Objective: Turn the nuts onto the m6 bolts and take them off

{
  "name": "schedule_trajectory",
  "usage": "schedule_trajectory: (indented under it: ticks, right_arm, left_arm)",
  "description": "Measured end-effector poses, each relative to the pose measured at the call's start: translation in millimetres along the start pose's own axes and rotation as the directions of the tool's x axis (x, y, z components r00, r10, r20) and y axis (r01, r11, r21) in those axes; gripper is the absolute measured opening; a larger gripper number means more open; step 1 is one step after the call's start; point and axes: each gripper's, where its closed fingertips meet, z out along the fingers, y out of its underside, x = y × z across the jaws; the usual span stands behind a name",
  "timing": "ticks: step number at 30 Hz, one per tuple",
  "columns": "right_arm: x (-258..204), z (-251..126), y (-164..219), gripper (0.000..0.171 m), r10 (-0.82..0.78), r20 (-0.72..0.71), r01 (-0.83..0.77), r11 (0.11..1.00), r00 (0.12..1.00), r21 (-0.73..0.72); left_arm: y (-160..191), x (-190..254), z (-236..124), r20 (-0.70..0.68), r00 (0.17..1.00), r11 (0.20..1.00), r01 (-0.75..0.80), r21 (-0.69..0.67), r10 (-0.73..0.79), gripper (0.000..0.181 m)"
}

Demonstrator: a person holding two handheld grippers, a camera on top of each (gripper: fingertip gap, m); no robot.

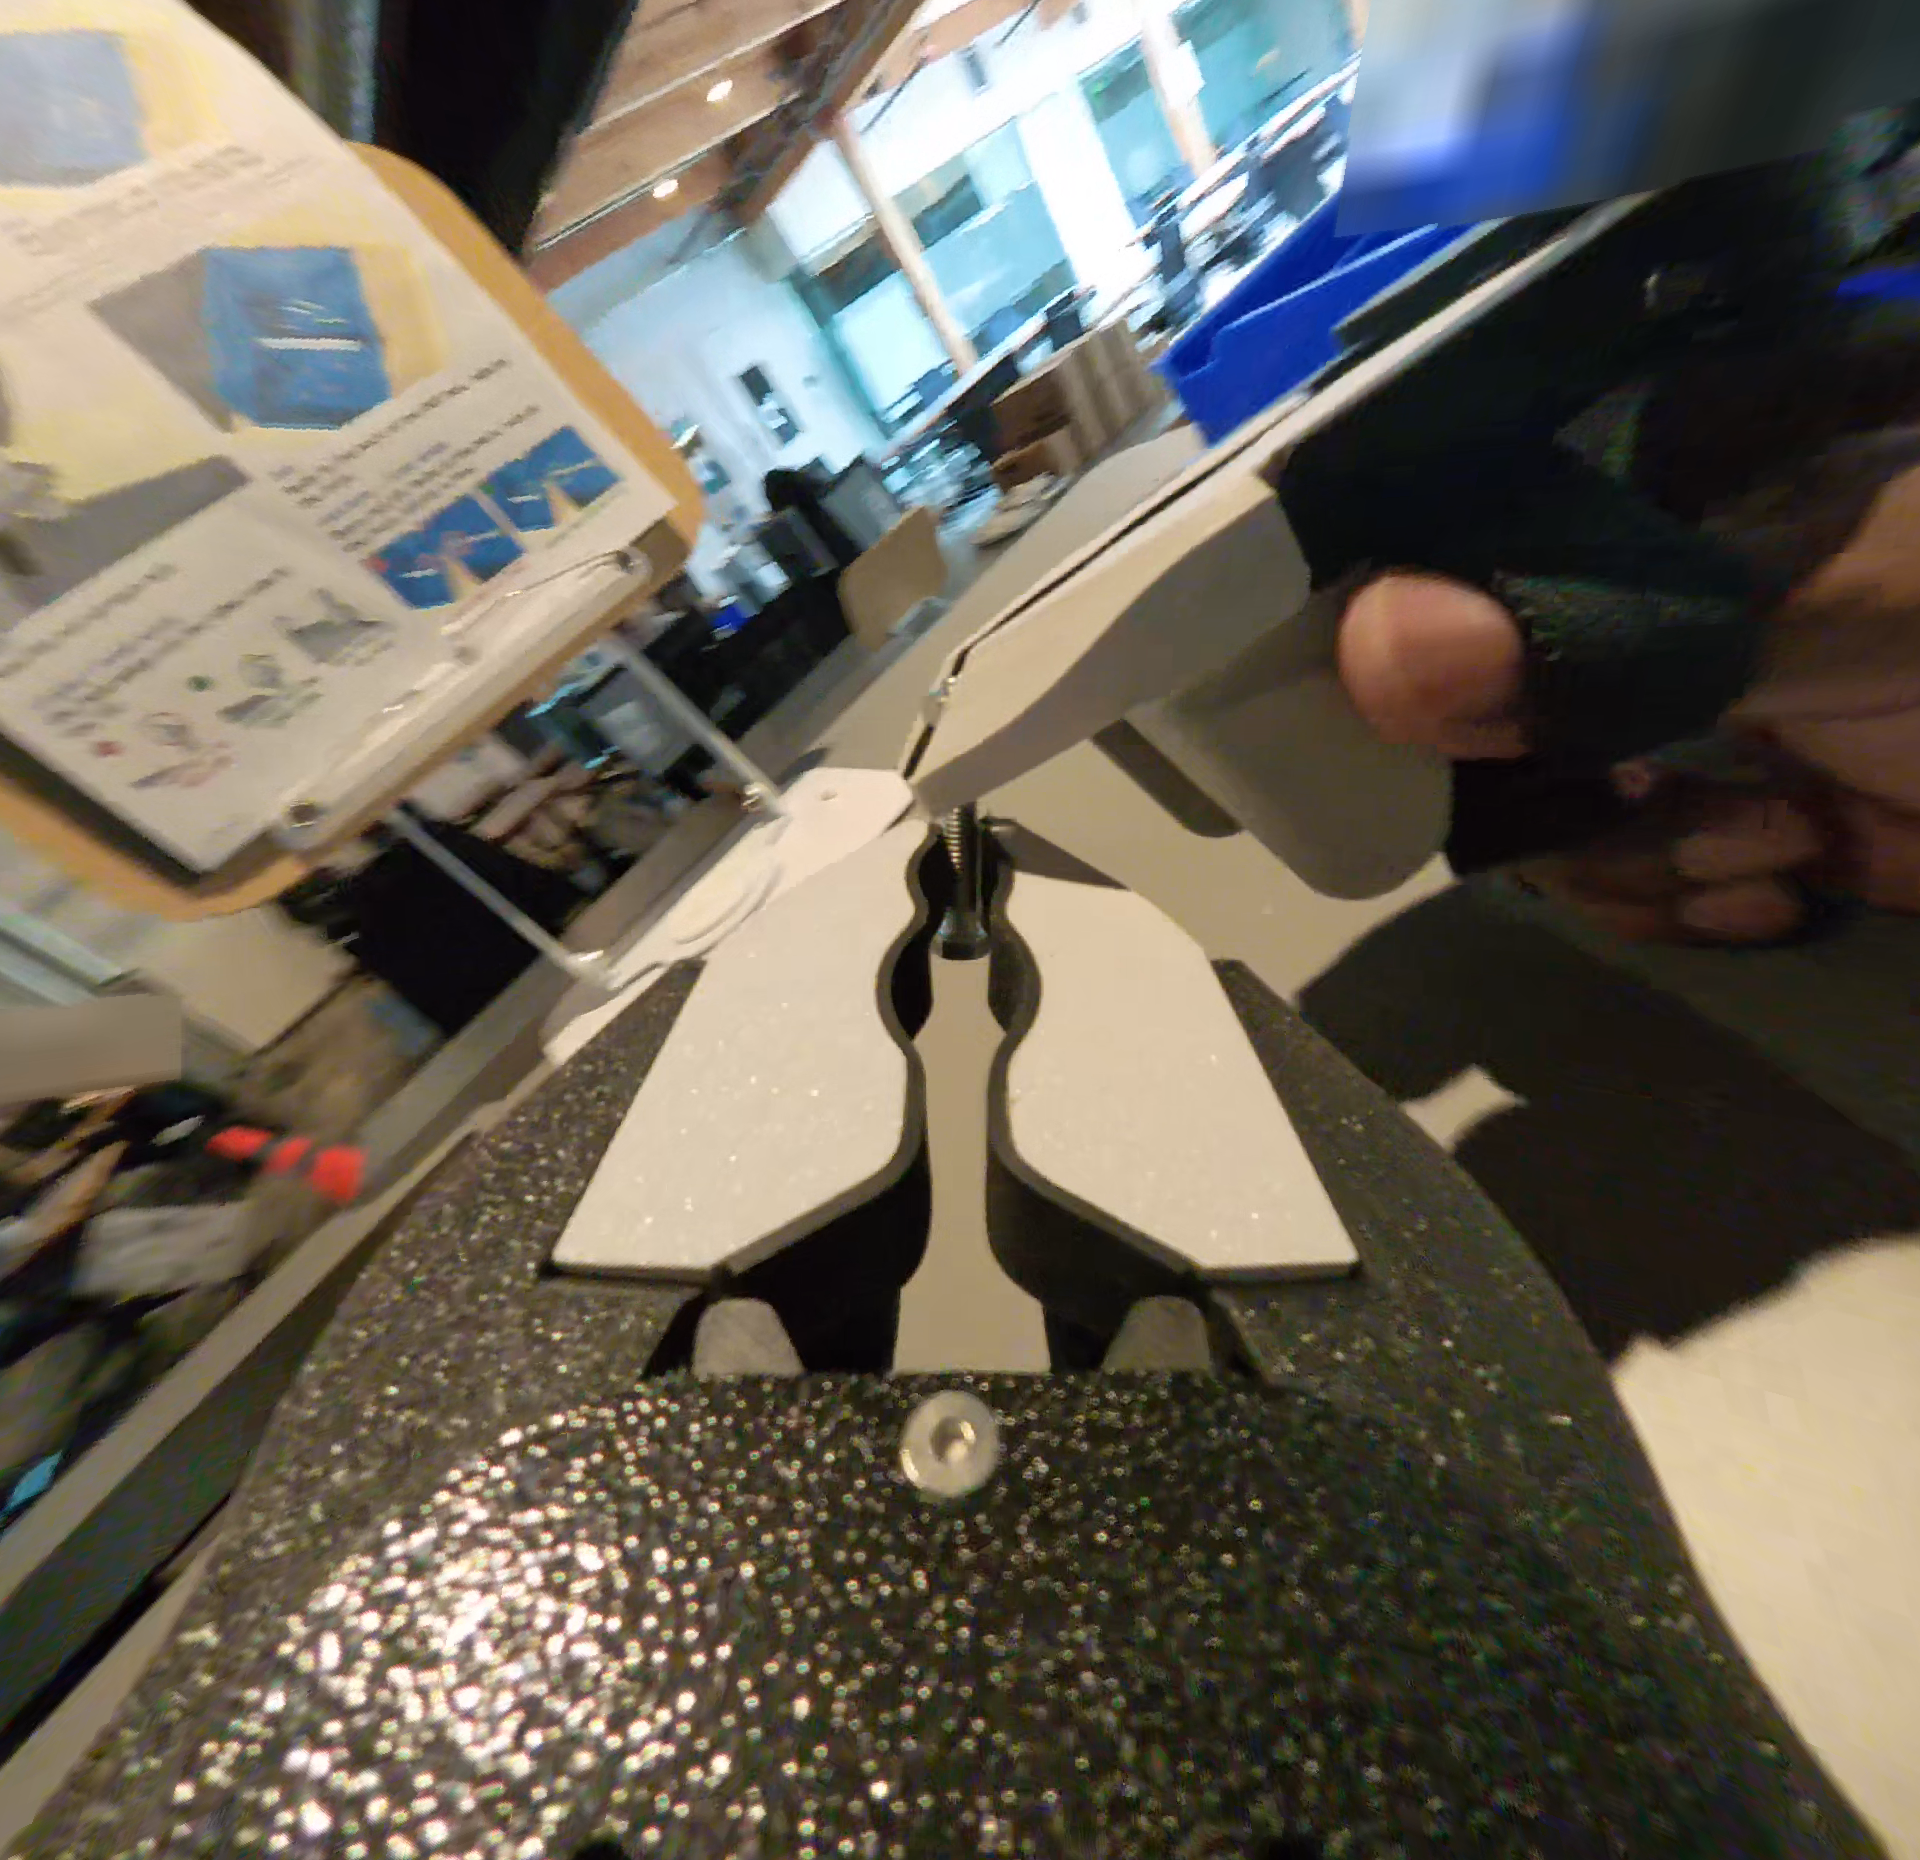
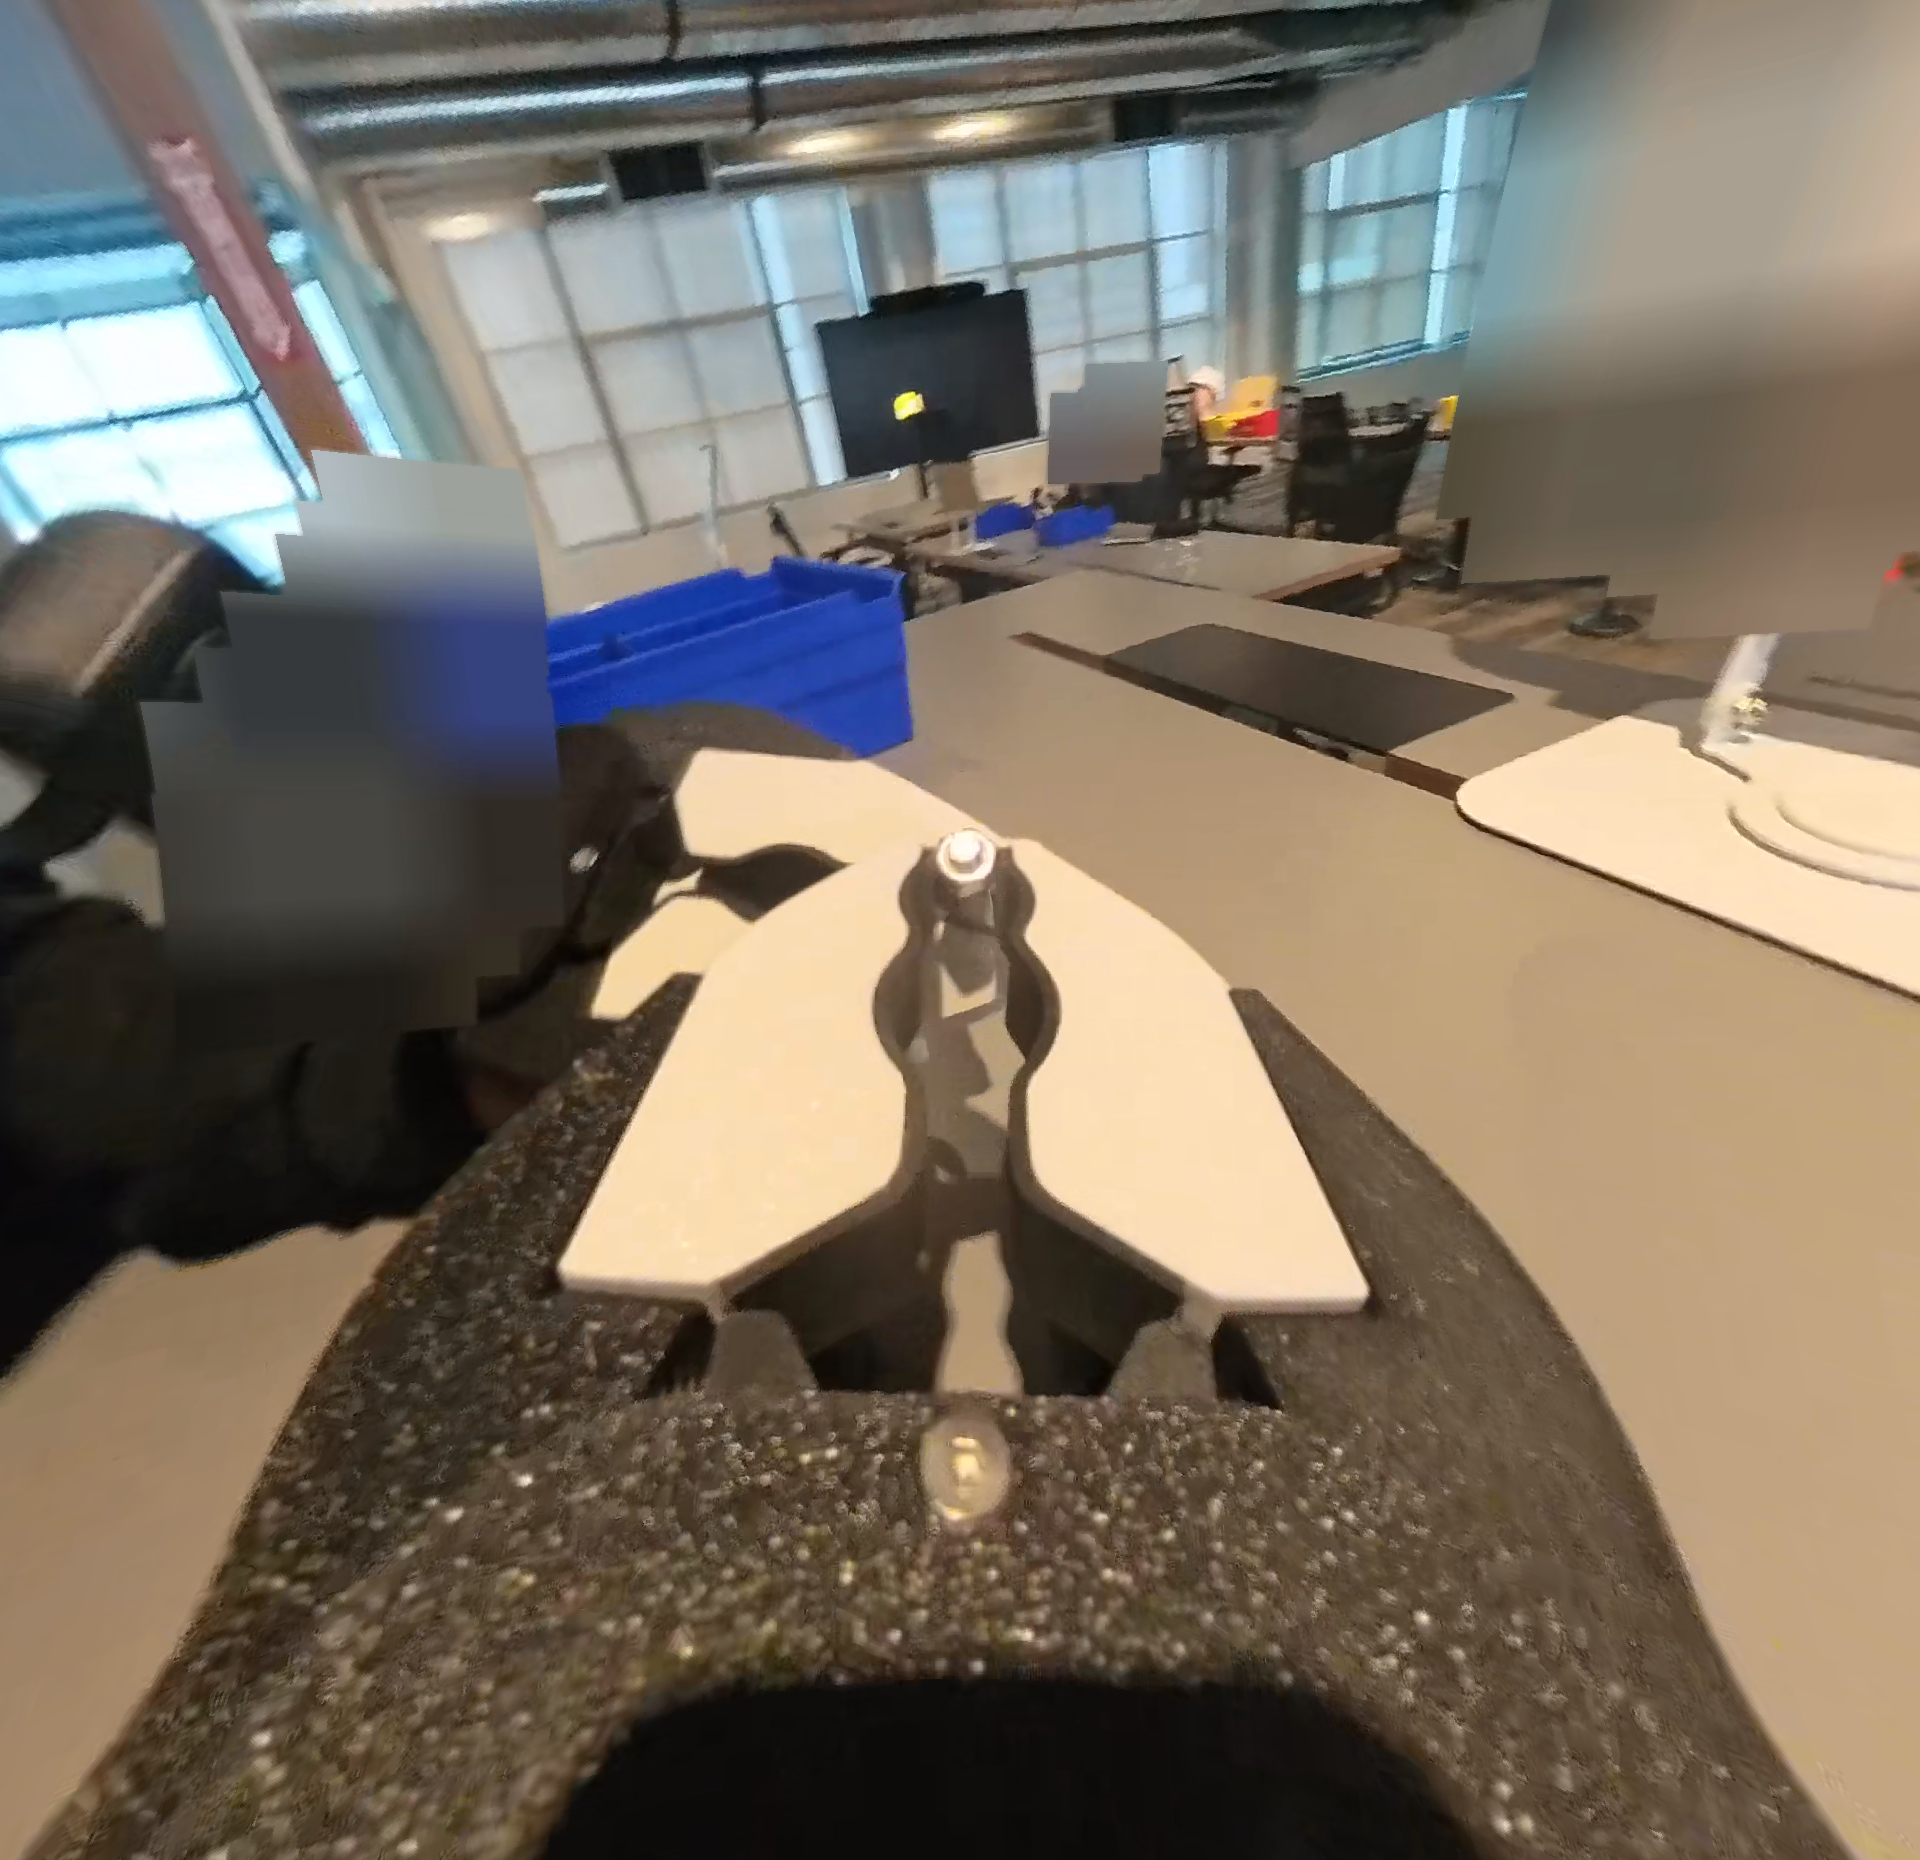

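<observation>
In the left wrist view my left gripper (image 1: 961, 911) is shut on a small bolt (image 1: 958, 901), which stands upright with its head down and its threaded shaft pointing up. The right gripper (image 1: 1091, 667), held by a gloved hand (image 1: 1558, 667), comes in from the right with its tips on the top of the shaft. In the right wrist view my right gripper (image 2: 966, 880) is shut on a silver nut (image 2: 964, 860), and the bolt's end shows in the nut's hole. The left gripper's white fingers (image 2: 790, 802) lie just beneath. All of this is above the grey table (image 2: 1247, 927).
A clipboard stand with an instruction sheet (image 1: 312, 408) stands to the left on a white base plate (image 1: 831, 802), which also shows in the right wrist view (image 2: 1662, 834). A blue bin (image 2: 748, 657) and a black mat (image 2: 1309, 678) lie farther back on the table.
</observation>
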Motion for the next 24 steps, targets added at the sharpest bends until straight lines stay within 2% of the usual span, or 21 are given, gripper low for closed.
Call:
schedule_trajectory:
  ticks: [3,7,9,11,14,19,22,24]
  right_arm:
    - [4.4,0.7,2.3,0.011,0.156,-0.054,-0.153,0.987,0.986,0.053]
    - [6.7,-2.5,1.7,0.018,0.369,-0.040,-0.359,0.920,0.928,0.159]
    - [5.1,-4.5,0.4,0.025,0.390,-0.022,-0.381,0.908,0.920,0.174]
    - [6.3,-7.9,-0.1,0.043,0.385,-0.015,-0.377,0.909,0.923,0.176]
    - [9.2,-13.4,-2.0,0.052,0.370,0.012,-0.367,0.916,0.929,0.163]
    - [3.6,-10.2,11.3,0.048,0.211,0.035,-0.211,0.977,0.977,-0.017]
    - [-0.3,-9.8,24.5,0.048,0.013,0.028,-0.009,0.990,1.000,-0.142]
    - [4.1,-12.7,35.2,0.050,-0.162,0.005,0.159,0.961,0.987,-0.226]
  left_arm:
    - [1.1,-5.2,1.0,0.119,0.985,0.990,-0.113,-0.082,0.123,0.005]
    - [1.1,-8.4,1.3,0.160,0.960,0.970,-0.212,-0.121,0.230,0.005]
    - [-0.1,-11.4,-0.5,0.172,0.955,0.968,-0.223,-0.115,0.241,0.005]
    - [1.7,-17.5,-3.7,0.184,0.951,0.966,-0.228,-0.120,0.247,0.005]
    - [9.8,-25.7,-10.0,0.177,0.941,0.955,-0.267,-0.131,0.288,0.005]
    - [27.8,-29.5,-16.6,0.107,0.903,0.905,-0.398,-0.151,0.415,0.005]
    - [35.7,-19.2,-17.1,0.022,0.902,0.896,-0.426,-0.123,0.431,0.005]
    - [38.5,-12.5,-18.1,-0.017,0.897,0.892,-0.441,-0.098,0.441,0.005]
